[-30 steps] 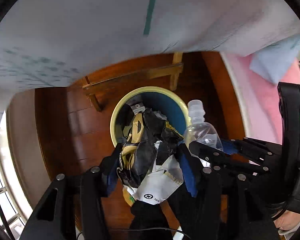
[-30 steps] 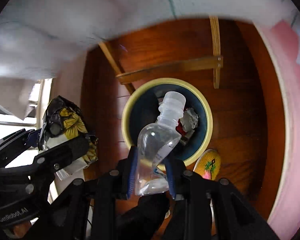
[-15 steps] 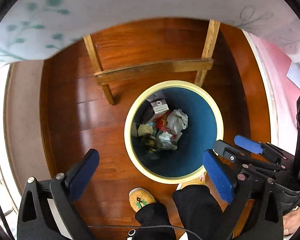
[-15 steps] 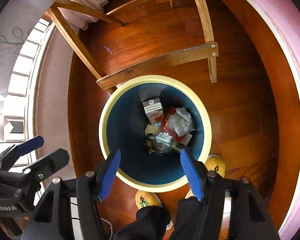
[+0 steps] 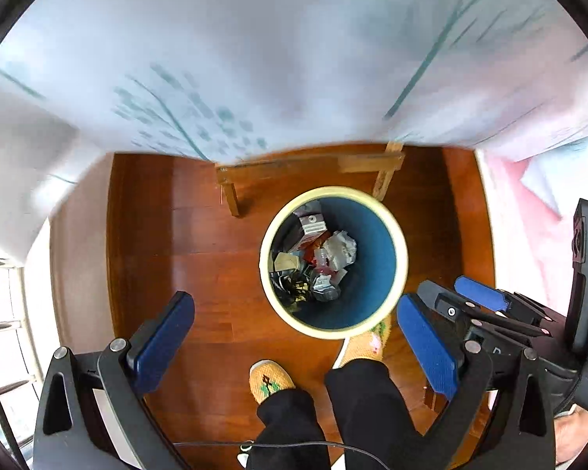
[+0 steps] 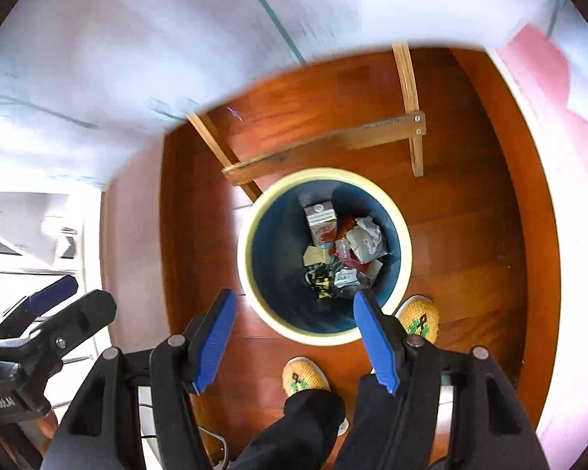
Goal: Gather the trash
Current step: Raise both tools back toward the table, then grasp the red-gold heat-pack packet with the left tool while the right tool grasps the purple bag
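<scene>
A round bin with a cream rim and blue inside stands on the wooden floor below both grippers. In it lie a small carton, crumpled white paper, a clear bottle and a black and yellow wrapper. My left gripper hangs above the bin's near left side, open wide and empty. My right gripper is open over the bin's near rim, also empty. Each gripper appears in the other's view: the right gripper at the right edge, the left gripper at the lower left.
A wooden table crossbar and legs stand just behind the bin. A blurred white tablecloth with teal print fills the top. A person's yellow slippers and black trouser legs stand at the bin's near side. A pink surface lies right.
The left gripper let go of the black wrapper and the right let go of the clear bottle; both now lie in the bin. Both grippers opened and rose, so the bin looks smaller.
</scene>
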`<state>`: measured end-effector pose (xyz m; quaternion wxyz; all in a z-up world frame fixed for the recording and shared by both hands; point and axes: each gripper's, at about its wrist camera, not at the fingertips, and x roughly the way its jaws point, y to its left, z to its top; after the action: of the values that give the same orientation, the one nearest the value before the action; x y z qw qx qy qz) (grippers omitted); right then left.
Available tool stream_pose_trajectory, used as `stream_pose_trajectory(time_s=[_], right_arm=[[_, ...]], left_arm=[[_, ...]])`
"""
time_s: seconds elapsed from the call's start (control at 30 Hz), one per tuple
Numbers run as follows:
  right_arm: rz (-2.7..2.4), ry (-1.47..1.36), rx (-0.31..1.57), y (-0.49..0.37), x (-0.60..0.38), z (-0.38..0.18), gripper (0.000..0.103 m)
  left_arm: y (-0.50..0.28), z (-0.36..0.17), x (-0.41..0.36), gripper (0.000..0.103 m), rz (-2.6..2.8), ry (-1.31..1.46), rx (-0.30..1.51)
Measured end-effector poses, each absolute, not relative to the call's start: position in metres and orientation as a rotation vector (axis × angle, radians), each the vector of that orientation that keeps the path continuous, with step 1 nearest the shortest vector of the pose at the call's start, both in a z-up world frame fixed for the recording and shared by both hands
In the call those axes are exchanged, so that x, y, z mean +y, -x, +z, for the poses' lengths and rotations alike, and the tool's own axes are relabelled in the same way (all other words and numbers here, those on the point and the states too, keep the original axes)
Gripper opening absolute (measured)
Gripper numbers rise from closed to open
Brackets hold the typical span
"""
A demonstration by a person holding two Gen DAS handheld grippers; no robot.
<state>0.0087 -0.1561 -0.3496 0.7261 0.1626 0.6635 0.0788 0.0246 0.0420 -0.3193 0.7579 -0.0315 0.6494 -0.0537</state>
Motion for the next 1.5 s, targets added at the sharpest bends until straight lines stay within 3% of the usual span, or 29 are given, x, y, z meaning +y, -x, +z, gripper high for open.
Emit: stream_pose_trajectory(time_s=[0.4, 0.73, 1.17, 1.5], right_arm=[[0.215, -0.348, 1.299, 0.010, -0.152, -0.174, 0.063], [0.182, -0.192, 1.080, 0.003, -0.139, -0.051, 0.063], [0.101, -0.065, 0.914, -0.033, -0.142, 0.024, 0.063], [0.138, -0.081, 0.907, -0.147, -0.169, 0.036, 0.063]], left_arm=[[-0.004, -0.123, 0.064, 0.102, -0.188, 0.065, 1.178], [-0.011, -0.026, 0.074, 0.102, -0.204, 0.035, 1.003], [-0.057, 0.036, 0.088, 0.102, -0.214, 0.056, 0.862], [-0.156, 0.037, 0.095, 0.102, -0.114, 0.097, 0.886]])
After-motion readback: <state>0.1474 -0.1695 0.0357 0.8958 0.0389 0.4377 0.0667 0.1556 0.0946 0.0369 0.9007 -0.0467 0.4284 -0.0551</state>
